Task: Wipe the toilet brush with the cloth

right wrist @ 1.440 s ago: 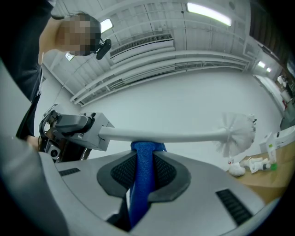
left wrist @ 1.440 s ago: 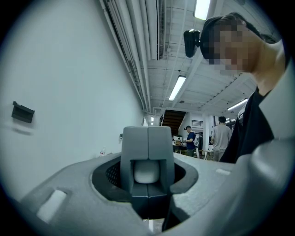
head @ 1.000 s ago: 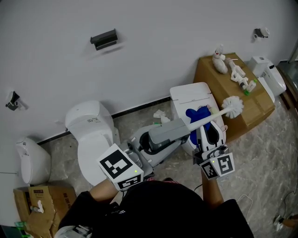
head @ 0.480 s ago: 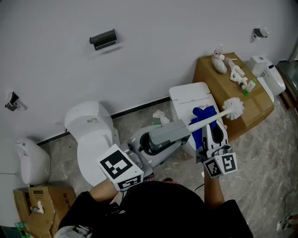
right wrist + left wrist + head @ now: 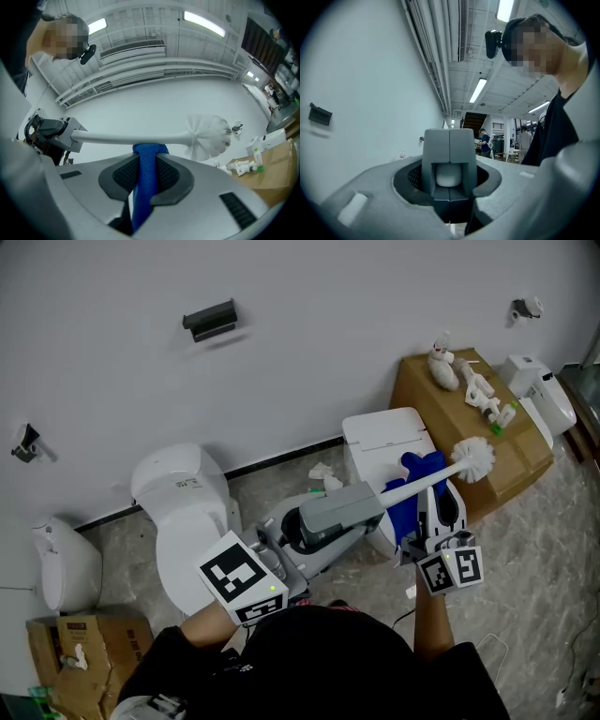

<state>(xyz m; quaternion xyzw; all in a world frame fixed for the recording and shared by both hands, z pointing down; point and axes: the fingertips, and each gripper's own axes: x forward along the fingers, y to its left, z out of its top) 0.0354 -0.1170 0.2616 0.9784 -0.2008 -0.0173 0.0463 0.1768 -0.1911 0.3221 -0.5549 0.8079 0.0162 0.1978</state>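
The white toilet brush (image 5: 472,457) is held level, its handle (image 5: 412,484) running left to my left gripper (image 5: 367,502). That gripper is shut on the handle's rounded end (image 5: 449,174). My right gripper (image 5: 425,498) is shut on a blue cloth (image 5: 419,474) that drapes over the handle, short of the bristles. In the right gripper view the cloth (image 5: 146,178) rises between the jaws to the handle (image 5: 126,137), with the bristle head (image 5: 209,137) to the right.
A white toilet (image 5: 184,507) stands at the left and another white toilet (image 5: 386,439) lies below the brush. A cardboard box (image 5: 441,404) with white items sits at the right. A urinal (image 5: 61,563) and a second box (image 5: 80,643) are at the lower left.
My right gripper has slid to the right along the handle with the blue cloth, closer to the bristle head. The left gripper and the brush have stayed put.
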